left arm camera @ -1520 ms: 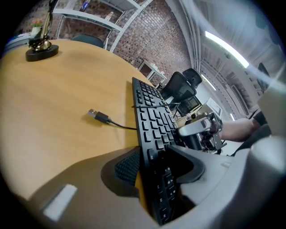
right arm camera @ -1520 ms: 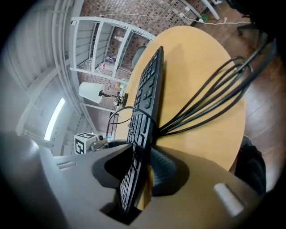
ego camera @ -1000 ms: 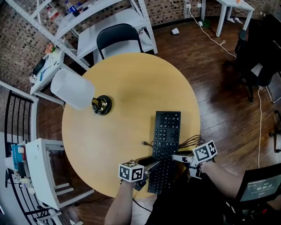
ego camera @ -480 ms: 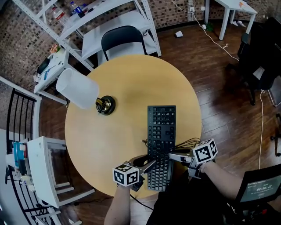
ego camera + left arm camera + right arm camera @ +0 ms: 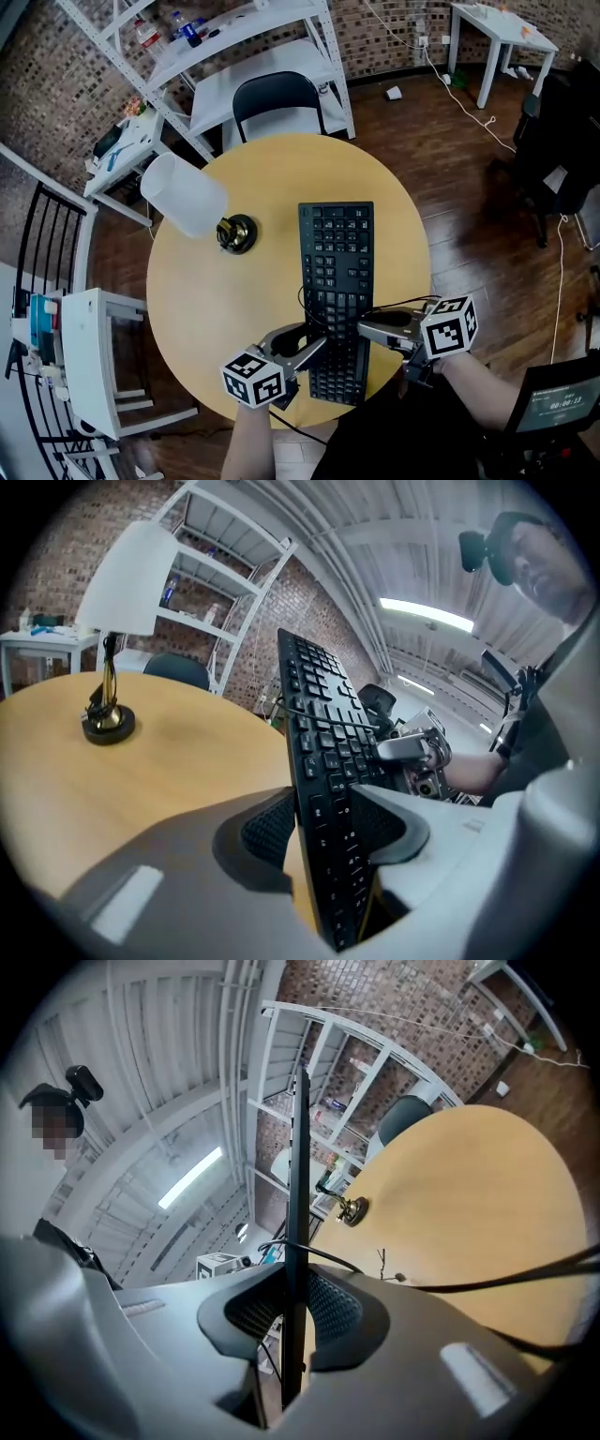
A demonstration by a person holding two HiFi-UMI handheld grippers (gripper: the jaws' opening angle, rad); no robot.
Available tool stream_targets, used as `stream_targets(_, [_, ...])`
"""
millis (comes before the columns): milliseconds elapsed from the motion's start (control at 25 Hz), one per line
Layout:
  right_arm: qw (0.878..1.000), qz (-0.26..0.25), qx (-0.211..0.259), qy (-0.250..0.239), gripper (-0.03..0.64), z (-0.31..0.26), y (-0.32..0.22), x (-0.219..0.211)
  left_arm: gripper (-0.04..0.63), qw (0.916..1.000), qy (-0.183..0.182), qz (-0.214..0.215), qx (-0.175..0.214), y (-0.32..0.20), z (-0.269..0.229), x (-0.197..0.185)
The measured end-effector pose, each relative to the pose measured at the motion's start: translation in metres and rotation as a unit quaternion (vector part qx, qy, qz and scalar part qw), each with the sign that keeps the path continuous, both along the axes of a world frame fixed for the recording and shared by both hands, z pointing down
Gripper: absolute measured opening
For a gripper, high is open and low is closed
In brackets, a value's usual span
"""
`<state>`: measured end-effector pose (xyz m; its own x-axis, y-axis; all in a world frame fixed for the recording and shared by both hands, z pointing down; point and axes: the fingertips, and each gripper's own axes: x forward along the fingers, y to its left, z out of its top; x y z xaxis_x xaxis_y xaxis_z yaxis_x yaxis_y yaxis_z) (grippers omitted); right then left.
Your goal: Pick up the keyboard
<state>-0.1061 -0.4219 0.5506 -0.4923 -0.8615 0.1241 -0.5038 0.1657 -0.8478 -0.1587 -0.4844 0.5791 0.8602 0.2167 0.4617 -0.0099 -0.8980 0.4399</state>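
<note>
- We are clamping the left gripper (image 5: pixel 328 822) on the near end of the keyboard (image 5: pixel 323 733). Its jaws are standing fairly wide, one pad pressing the key face and the other the underside.
- We are gripping the same end from the opposite side with the right gripper (image 5: pixel 295 1312). Its jaws have just been closing, and they are now pinching the keyboard, which shows edge-on between the ribbed pads.
- The keyboard is black and full-size. In the head view it is hanging between both grippers above the near side of the table (image 5: pixel 244 319), its far end pointing away from us.
- A black cable (image 5: pixel 403 305) is looping beside the right gripper.
- The table is round and pale wood, carrying a lamp (image 5: pixel 197 202) with a white shade.
- A black chair (image 5: pixel 278 98), white shelving (image 5: pixel 187 47) and a dark wooden floor (image 5: pixel 469 187) are surrounding it.
</note>
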Motion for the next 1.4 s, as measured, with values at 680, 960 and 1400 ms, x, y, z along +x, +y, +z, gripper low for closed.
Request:
stream_targets(680, [0.987,0.007,0.126,0.096,0.069,-0.114,0.036,-0.011,0.299,0.9873,0.102,-0.018,0.121,0.031,-0.116,-0.008])
stream_targets(960, [0.979,-0.006,0.158,0.126,0.069,-0.137,0.060,-0.013,0.299,0.9815,0.117,-0.033,0.147,0.056,-0.138,-0.010])
stream_targets(1400, [0.978,-0.022,0.162,0.126,0.063,-0.172,0.075,0.009,0.298,0.9800,0.115,-0.049,0.155,0.073,-0.175,0.010])
